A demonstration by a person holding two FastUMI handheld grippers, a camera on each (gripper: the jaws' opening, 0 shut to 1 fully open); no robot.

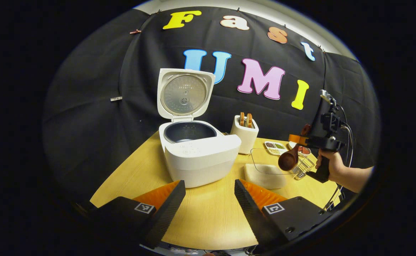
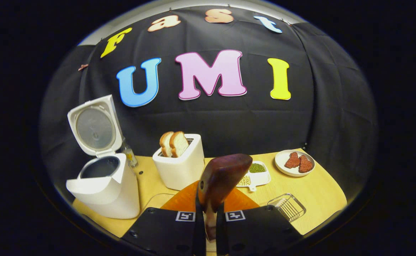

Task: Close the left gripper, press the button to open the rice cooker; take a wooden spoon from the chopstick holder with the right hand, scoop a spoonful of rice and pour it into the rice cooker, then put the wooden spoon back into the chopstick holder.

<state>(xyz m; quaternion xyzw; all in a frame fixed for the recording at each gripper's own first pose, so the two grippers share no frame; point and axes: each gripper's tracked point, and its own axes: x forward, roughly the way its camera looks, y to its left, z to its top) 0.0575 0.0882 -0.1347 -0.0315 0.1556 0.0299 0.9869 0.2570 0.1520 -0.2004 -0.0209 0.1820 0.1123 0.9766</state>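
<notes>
The white rice cooker stands with its lid up and its dark inner pot exposed; it also appears at the left in the right gripper view. My left gripper is open, low over the table in front of the cooker, holding nothing. My right gripper is shut on the handle of the wooden spoon. In the left gripper view the right gripper holds that spoon bowl-down above the right end of the glass rice container. The wire chopstick holder sits beside it.
A white toaster with two bread slices stands right of the cooker. A divided dish of beans, a plate of meat and the wire holder lie to the right. A small bottle stands behind the cooker. A hand grips the right gripper.
</notes>
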